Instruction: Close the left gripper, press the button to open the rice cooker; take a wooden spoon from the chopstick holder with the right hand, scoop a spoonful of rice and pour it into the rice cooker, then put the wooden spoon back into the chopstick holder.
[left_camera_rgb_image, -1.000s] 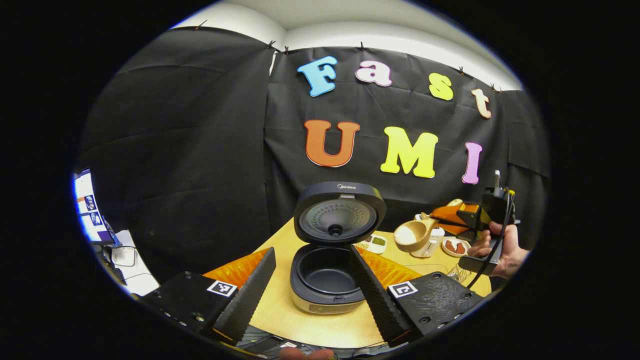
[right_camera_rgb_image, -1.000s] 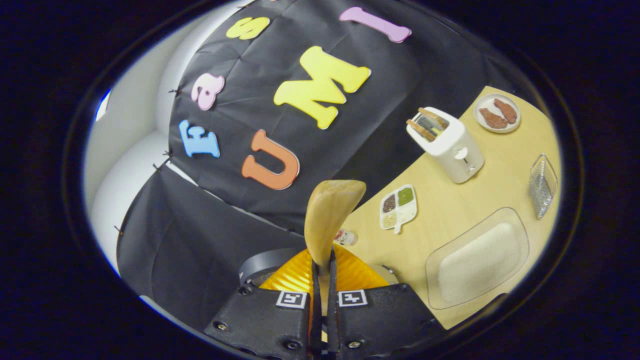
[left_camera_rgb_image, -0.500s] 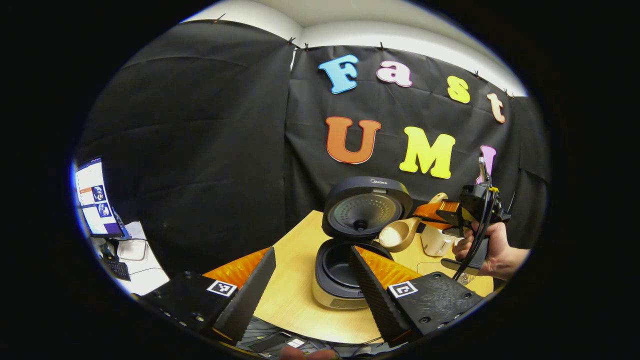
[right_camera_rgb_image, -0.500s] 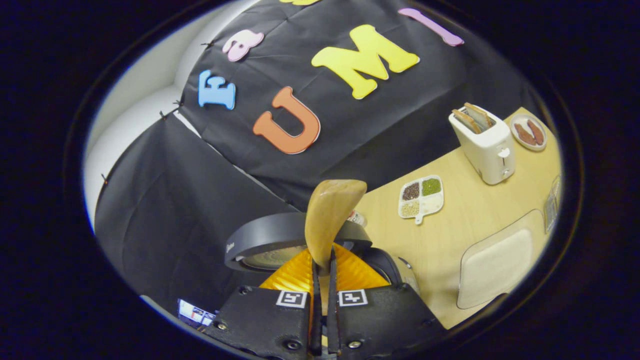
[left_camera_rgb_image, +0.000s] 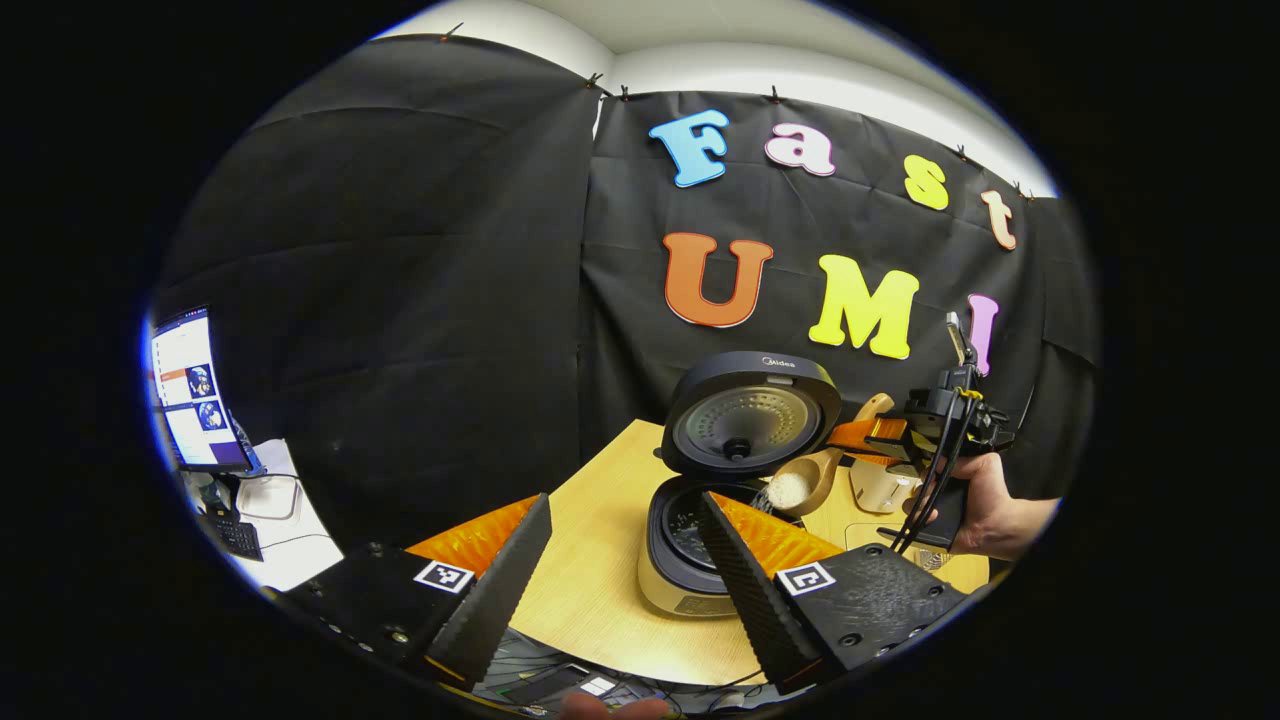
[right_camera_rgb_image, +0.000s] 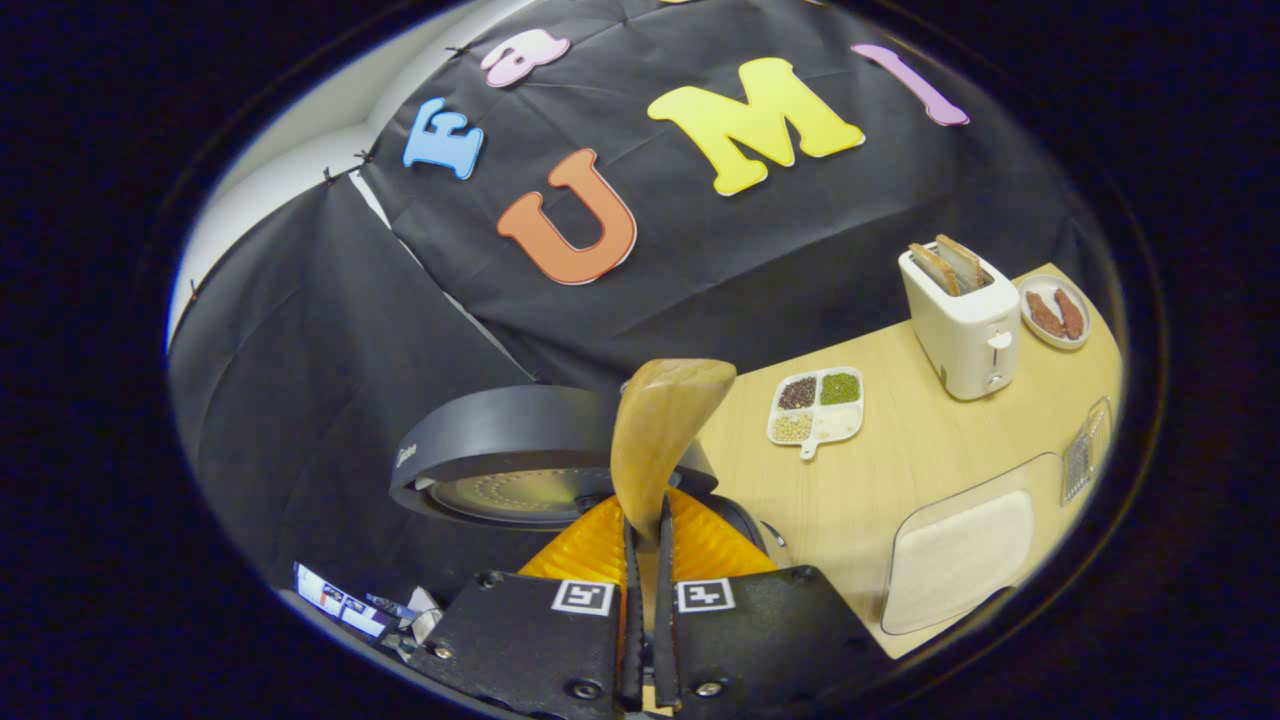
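Two grippers: both are seen in the left gripper view; the right gripper view looks along the right unit's own fingers.
Left gripper (left_camera_rgb_image: 625, 560): jaws set wide apart, nothing between them; it hangs off the near edge of the table (left_camera_rgb_image: 590, 590), aimed at the rice cooker.
Right gripper (right_camera_rgb_image: 645, 560): fingers pressed together on the handle of the wooden spoon (right_camera_rgb_image: 660, 435), one on each side. In the left gripper view this unit (left_camera_rgb_image: 850, 437) sits to the right of the cooker, held by a hand (left_camera_rgb_image: 985, 505).
Wooden spoon, position: in the left gripper view the spoon (left_camera_rgb_image: 800, 483) has its bowl tipped down toward the pot, just over the pot's right rim. White rice (left_camera_rgb_image: 787, 489) lies in the bowl.
Rice cooker (left_camera_rgb_image: 700, 545): lid (left_camera_rgb_image: 750, 413) raised and standing upright behind the pot. A few pale grains show on the dark inner pot floor. In the right gripper view the lid (right_camera_rgb_image: 510, 450) lies directly behind the spoon.
Rice container (right_camera_rgb_image: 965, 545): clear rectangular tray of white rice at the right of the table (right_camera_rgb_image: 900, 450), well apart from the cooker.
Other items, right gripper view: divided dish (right_camera_rgb_image: 817, 404) with four kinds of grain or beans, white toaster (right_camera_rgb_image: 960, 320) with two slices in its slots, small plate (right_camera_rgb_image: 1055, 310) with reddish-brown pieces at the far right.
Chopstick holder: location cannot be confirmed.
Off-table: lit monitor (left_camera_rgb_image: 195, 390) at far left, left gripper view.
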